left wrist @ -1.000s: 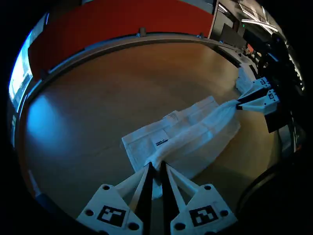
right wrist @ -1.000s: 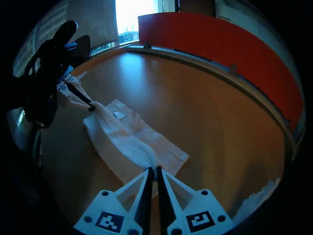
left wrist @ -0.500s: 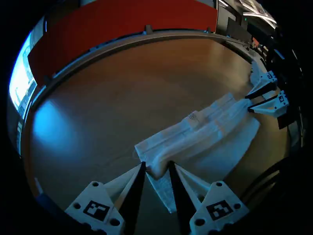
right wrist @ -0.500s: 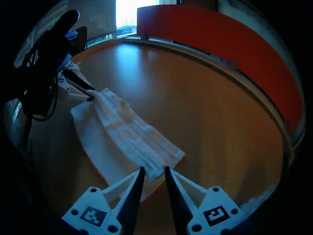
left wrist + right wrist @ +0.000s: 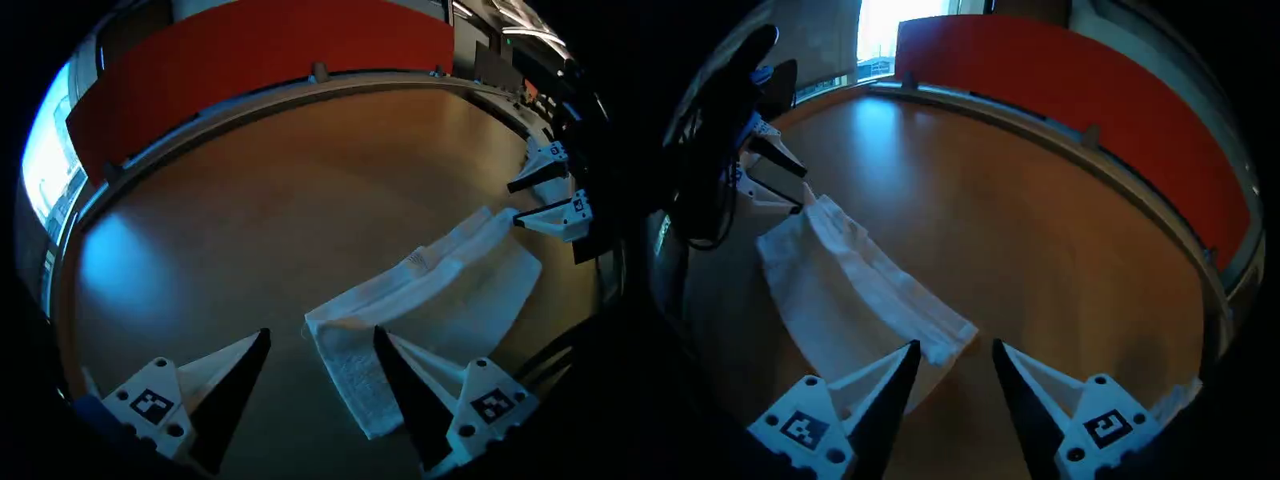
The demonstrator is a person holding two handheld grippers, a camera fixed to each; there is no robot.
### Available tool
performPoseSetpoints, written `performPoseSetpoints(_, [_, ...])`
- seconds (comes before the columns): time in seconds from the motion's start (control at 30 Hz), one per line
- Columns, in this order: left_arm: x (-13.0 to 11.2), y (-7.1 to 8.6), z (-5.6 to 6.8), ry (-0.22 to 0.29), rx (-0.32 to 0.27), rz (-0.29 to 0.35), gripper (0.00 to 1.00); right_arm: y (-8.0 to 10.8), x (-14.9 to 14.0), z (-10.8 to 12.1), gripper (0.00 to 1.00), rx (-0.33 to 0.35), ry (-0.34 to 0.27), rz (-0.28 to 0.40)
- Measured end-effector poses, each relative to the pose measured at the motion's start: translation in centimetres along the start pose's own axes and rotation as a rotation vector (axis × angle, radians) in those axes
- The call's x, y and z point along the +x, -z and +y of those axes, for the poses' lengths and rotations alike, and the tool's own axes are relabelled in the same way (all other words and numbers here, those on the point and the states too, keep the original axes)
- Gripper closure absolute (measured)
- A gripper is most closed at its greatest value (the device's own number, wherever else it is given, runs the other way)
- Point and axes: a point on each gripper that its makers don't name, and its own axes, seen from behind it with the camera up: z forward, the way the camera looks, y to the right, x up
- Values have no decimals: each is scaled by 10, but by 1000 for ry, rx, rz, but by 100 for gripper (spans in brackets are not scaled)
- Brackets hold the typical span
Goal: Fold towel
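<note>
Towel (image 5: 448, 280) lies folded on wooden table (image 5: 280, 200), red partition (image 5: 264, 48) behind.

So in front of me there's a big wooden table (image 5: 320, 176), warm brown and pretty glossy, with a bluish patch of glare (image 5: 112, 256) on its left side in the left gripper view. A grey rail (image 5: 240, 110) runs along the far edge, with a few little brackets (image 5: 319, 70) sticking up from it. Right behind that stands a long red panel (image 5: 264, 48). Past the panel's end there's a bright, blown-out window (image 5: 880, 32), and some ceiling light strips (image 5: 532, 36) glow far right.
</note>
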Motion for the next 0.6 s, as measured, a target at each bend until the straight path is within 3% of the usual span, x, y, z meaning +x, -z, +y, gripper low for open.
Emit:
performPoseSetpoints(0.1, [-1, 4, 0, 15, -1, 3, 4, 3, 0, 3, 26, -11, -4, 6])
performPoseSetpoints(0.33, [-6, 18, 1, 37, -2, 15, 4, 13, 0, -1, 12, -17, -15, 20])
performPoseSetpoints(0.6, [-23, 41, 7, 52, 6, 17, 4, 32, -8, -19, 11, -11, -40, 36])
